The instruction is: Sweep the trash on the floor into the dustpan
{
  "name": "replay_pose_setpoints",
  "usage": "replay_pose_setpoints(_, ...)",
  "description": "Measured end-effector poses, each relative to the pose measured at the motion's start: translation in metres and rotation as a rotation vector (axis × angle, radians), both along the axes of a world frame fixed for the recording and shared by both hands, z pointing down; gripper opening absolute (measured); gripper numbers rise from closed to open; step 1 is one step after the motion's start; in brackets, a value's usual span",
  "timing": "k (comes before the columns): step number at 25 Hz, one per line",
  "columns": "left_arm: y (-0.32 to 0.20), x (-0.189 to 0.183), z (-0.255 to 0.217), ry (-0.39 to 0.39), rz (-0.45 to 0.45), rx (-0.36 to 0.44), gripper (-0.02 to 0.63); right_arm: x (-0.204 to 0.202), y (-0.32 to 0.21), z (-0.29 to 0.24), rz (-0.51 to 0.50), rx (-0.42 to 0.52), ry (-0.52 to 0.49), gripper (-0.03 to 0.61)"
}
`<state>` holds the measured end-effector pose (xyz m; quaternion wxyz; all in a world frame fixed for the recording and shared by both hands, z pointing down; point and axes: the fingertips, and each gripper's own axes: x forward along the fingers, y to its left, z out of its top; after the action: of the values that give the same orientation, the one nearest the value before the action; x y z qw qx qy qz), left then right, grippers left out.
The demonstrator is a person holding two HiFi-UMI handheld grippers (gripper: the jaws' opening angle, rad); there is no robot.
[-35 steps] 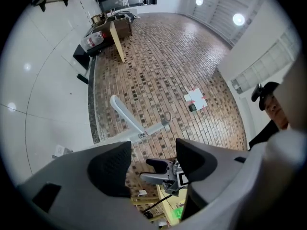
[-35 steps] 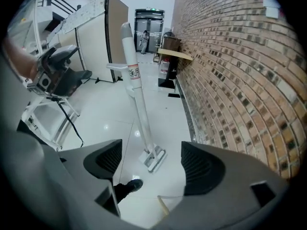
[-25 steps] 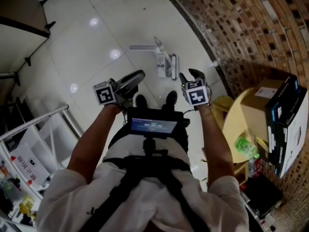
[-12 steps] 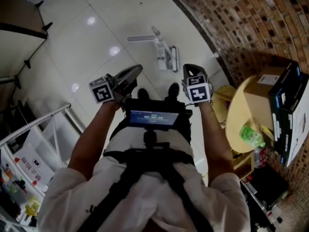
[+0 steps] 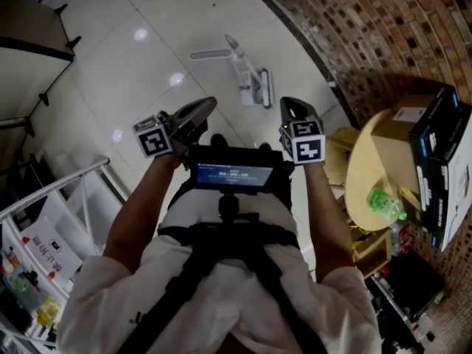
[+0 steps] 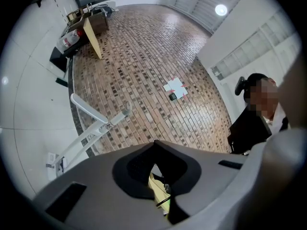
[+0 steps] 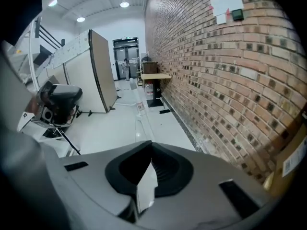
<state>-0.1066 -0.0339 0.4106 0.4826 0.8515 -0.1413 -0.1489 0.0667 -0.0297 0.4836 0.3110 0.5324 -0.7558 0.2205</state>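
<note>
Dustpan (image 5: 257,91) lies in head view; left gripper view adds a dark-clothed person (image 6: 252,126).

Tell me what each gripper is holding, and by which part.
Nothing. The left gripper and the right gripper are both shut with nothing between their jaws.

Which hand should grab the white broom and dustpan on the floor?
Probably right: the right gripper sits nearer the broom and dustpan than the left gripper, judging by the head view. Both are shut and empty, so either must open first.

text: none legible | chest screen (image 5: 234,174): lettering too blurred
</note>
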Motion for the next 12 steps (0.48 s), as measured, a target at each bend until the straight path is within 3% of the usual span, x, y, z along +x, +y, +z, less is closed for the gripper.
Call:
replay_pose_setpoints(5, 0.008, 0.016, -0.024, -0.006, -0.028, 0.08, 0.0, 0.013, 0.009, -0.018, -0.001, 0.039, -0.089, 0.003)
replay_pose_setpoints(12, 0.043, 0.052, -0.039, -0.003, -0.087, 0.085, 0.0, 0.044, 0.039, -0.032, -0.055, 0.01, -0.139, 0.003)
